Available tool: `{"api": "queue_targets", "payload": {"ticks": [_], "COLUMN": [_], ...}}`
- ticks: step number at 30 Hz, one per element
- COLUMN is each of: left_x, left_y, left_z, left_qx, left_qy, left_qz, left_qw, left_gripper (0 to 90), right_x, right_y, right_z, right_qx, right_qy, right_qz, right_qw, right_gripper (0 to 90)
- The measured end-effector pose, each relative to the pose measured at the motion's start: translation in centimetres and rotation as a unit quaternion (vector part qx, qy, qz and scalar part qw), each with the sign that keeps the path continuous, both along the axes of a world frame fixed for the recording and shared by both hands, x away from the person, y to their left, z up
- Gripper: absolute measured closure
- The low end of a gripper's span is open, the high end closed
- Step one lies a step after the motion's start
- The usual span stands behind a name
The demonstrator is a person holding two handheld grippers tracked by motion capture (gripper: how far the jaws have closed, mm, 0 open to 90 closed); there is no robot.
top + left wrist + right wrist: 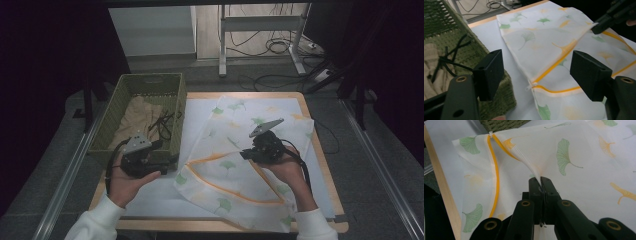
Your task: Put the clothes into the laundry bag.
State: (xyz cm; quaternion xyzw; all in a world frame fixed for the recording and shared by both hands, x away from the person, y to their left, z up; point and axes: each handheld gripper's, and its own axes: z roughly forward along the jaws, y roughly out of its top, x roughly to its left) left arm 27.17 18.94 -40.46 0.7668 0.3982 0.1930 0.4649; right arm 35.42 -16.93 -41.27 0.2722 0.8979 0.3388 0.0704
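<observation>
One table [320,165] carries one woven basket [125,87], just beyond the left gripper [536,72], holding one beige cloth [132,120]. One ginkgo-print mesh laundry bag [235,150] lies under and ahead of both grippers. The right gripper [541,182] is clamped on the bag's upper layer, lifting its mouth open; the left gripper's jaws stand wide, empty. Judged: bag opened, cloth not yet loaded

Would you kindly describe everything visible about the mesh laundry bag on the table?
The mesh laundry bag looks like thin white netting printed with green and orange ginkgo leaves. An orange zipper runs along its opening, with a small white pull at the corner. It lies mostly flat on the white table beside the green basket. The right tool is shut on a pinched fold, lifting it into a ridge.
</observation>
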Motion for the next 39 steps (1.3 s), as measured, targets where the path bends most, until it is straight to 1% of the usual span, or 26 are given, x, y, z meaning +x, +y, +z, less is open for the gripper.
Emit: {"api": "queue_targets", "payload": {"ticks": [4, 7, 11, 16, 19, 23, 28, 31, 35, 39], "left_x": [1.1, 2.1, 3.3, 4.9, 5.8, 6.5, 7.5, 8.2, 8.7, 9.3], "left_y": [0.2, 0.3, 0.5, 1.2, 1.7, 2.1, 2.7, 2.9, 2.9, 3.1], "left_z": [0.4, 0.5, 0.6, 0.7, 0.7, 0.8, 0.8, 0.6, 0.6, 0.7], "left_qx": [0.011, 0.007, 0.017, 0.018, 0.019, 0.023, 0.017, 0.025, 0.028, 0.026], "left_qy": [0.001, 0.006, 0.002, 0.006, 0.004, 0.008, 0.015, 0.021, 0.024, 0.032], "left_qz": [0.007, 0.015, 0.038, 0.058, 0.071, 0.077, 0.087, 0.092, 0.091, 0.091], "left_qw": [0.9999, 0.9998, 0.9991, 0.9981, 0.9973, 0.9968, 0.996, 0.9952, 0.9952, 0.995], "left_gripper": [27.2, 27.3, 27.9, 27.8, 28.3, 28.3, 28.0, 28.5, 28.4, 27.9], "right_x": [0.0, 0.1, 0.1, 0.0, 0.1, 0.1, 0.1, 0.1, 0.1, 0.1], "right_y": [0.0, -0.1, -0.1, 0.0, -0.1, -0.3, -0.3, -0.2, -0.2, -0.2], "right_z": [0.0, -0.1, -0.1, -0.1, -0.2, -0.1, -0.2, -0.2, -0.3, -0.3], "right_qx": [0.0, -0.002, -0.002, -0.004, -0.005, -0.004, -0.003, -0.005, -0.007, -0.008], "right_qy": [0.0, 0.002, 0.002, 0.003, 0.003, 0.002, 0.003, 0.0, 0.003, 0.002], "right_qz": [0.0, -0.001, -0.003, -0.002, -0.002, -0.004, -0.003, -0.004, -0.004, -0.004], "right_qw": [1.0, 1.0, 1.0, 1.0, 1.0, 1.0, 1.0, 1.0, 1.0, 1.0], "right_gripper": [87.3, 87.3, 87.3, 87.3, 87.3, 87.3, 87.3, 87.3, 87.3, 87.3]}}
